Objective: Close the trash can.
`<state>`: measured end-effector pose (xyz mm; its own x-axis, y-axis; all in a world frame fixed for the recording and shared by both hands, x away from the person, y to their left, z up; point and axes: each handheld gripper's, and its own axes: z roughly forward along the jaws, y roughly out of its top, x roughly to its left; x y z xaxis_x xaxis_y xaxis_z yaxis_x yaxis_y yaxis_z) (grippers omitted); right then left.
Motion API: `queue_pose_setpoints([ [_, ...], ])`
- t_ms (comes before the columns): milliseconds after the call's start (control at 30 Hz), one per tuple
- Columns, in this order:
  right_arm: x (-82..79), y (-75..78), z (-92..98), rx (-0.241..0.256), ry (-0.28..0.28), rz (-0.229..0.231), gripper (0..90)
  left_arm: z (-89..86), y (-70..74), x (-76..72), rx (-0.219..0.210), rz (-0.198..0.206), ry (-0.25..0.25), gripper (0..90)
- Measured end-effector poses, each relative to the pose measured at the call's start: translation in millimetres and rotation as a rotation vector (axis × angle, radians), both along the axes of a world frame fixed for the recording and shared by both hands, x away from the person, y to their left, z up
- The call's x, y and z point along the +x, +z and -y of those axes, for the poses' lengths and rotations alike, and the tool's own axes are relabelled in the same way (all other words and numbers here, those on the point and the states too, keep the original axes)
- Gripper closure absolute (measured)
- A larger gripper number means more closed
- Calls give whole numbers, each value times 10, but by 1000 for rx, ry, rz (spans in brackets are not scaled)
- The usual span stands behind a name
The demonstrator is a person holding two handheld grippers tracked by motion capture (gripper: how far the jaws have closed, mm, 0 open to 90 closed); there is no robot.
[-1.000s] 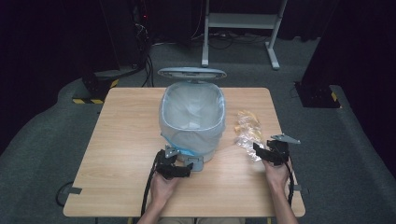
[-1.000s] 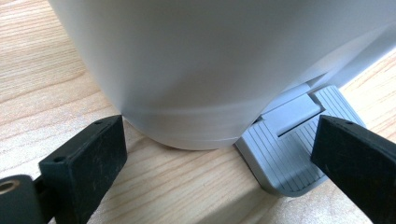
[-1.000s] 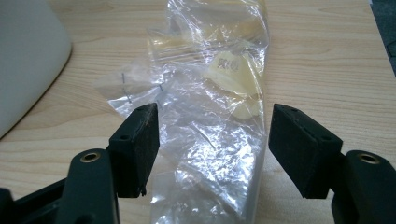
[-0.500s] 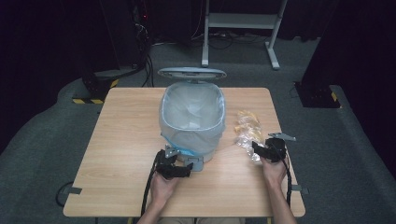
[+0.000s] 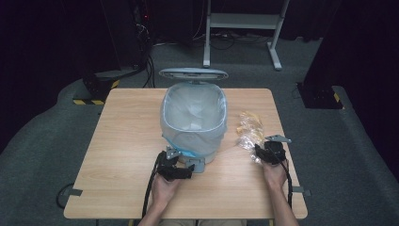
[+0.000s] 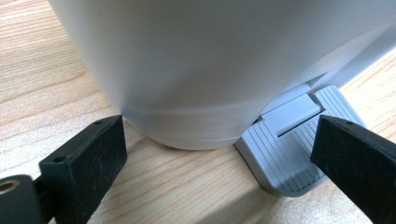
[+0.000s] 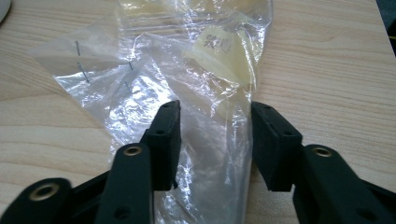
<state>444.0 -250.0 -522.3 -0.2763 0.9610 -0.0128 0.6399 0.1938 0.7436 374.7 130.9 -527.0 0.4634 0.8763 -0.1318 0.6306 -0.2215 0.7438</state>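
A white pedal bin (image 5: 193,117) with a clear liner stands mid-table, its lid (image 5: 193,74) raised at the back. My left gripper (image 5: 181,170) sits low at the bin's front, open. In the left gripper view the jaws (image 6: 219,158) spread wide, with the bin's base (image 6: 196,70) between them and the grey foot pedal (image 6: 294,154) just inside the right jaw. A crumpled clear plastic bag (image 5: 249,129) with yellowish bits lies to the right of the bin. My right gripper (image 5: 268,151) is at its near end, jaws (image 7: 215,140) open and straddling the plastic (image 7: 154,79).
The wooden table (image 5: 127,136) has bare room to the left of the bin and along the front edge. Dark floor, cables and a metal stand (image 5: 244,23) lie beyond the far edge.
My right gripper has edged left and onto the near end of the plastic bag. The left gripper has stayed by the pedal.
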Motion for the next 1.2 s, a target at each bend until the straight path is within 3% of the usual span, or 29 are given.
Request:
queue_pose_setpoints([
  [233,-10,11,3,-2,24,-4,743,0,0,0,0,0,0,38],
  [267,-19,6,-12,0,37,0,807,-1,1,-1,4,1,2,38],
  [400,-29,1,-43,-7,53,7,879,1,1,-1,1,0,1,38],
  [500,-33,2,-53,-14,56,8,890,1,1,-1,1,0,1,38],
  [800,-144,101,-49,33,87,35,899,-1,2,-2,3,-2,0,38],
  [1200,-417,347,-36,36,186,53,899,2,0,-1,-2,-1,2,38],
])
